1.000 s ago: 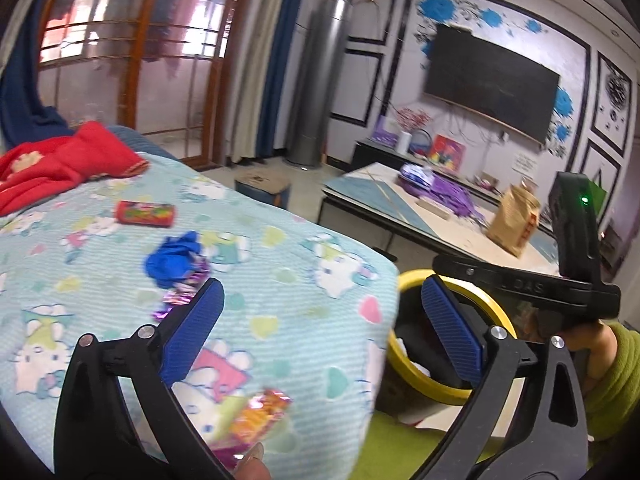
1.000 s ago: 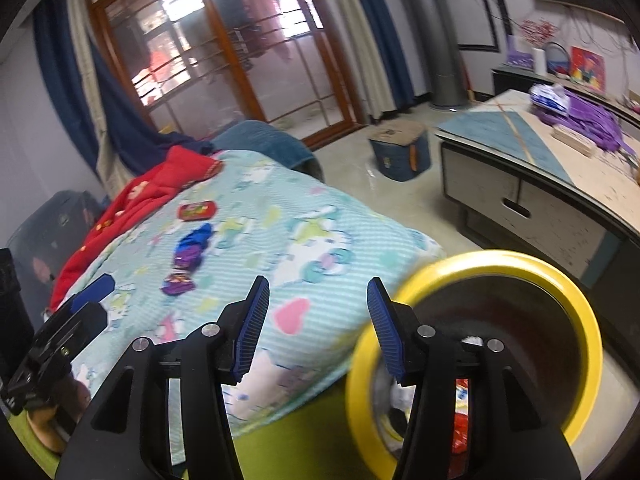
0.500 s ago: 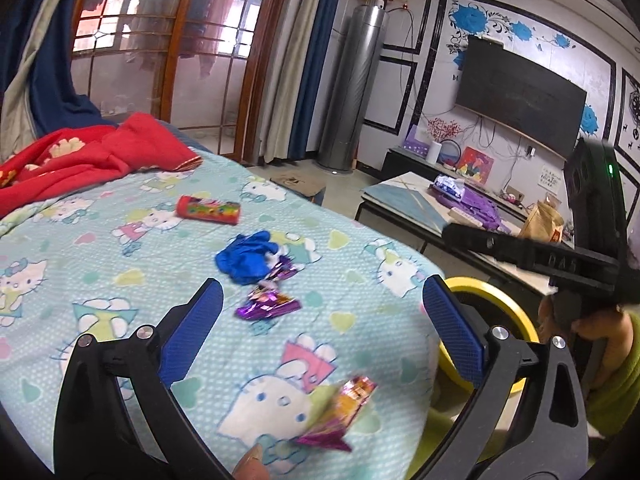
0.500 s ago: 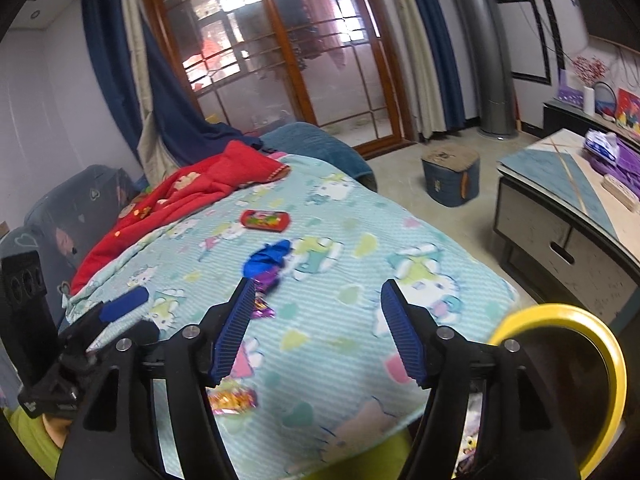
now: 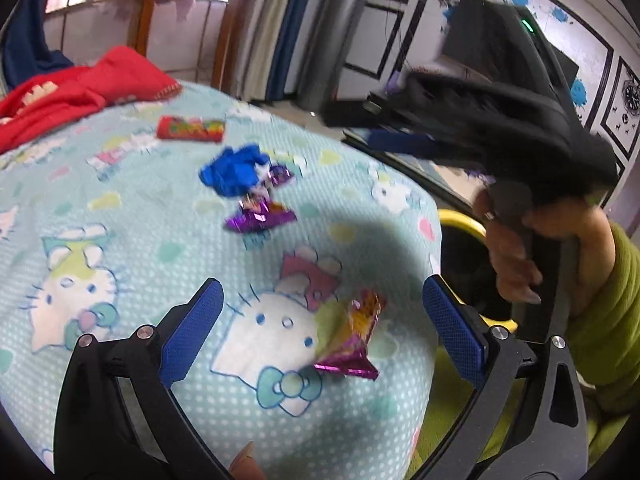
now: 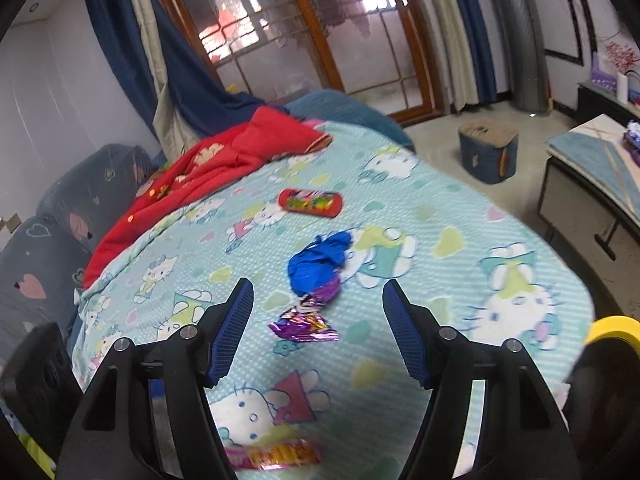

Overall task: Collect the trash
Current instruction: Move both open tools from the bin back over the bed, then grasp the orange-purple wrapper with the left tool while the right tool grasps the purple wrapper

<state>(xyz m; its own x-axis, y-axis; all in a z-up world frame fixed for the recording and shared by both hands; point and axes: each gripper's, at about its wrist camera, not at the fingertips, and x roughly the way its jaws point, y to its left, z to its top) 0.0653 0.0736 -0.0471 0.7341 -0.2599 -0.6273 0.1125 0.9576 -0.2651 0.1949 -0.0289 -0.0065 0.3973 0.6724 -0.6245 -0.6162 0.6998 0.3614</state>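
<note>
Trash on cartoon-print blanket [image 6: 440, 208]: red packet [image 6: 311, 202], blue wad [image 6: 320, 261], purple wrapper [image 6: 304, 326], orange-pink wrapper [image 5: 356, 336]. Left gripper [image 5: 322, 332] spread wide, empty, above orange-pink wrapper. Right gripper [image 6: 318, 332] spread, empty, over purple wrapper. Yellow-rimmed bin [image 6: 614, 326] beside bed edge.

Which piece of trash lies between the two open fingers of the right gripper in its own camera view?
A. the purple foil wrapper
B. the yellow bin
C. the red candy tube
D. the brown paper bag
A: in the right wrist view the purple foil wrapper lies on the bedsheet between the spread fingers of the right gripper, while the red candy tube lies farther back.
</note>
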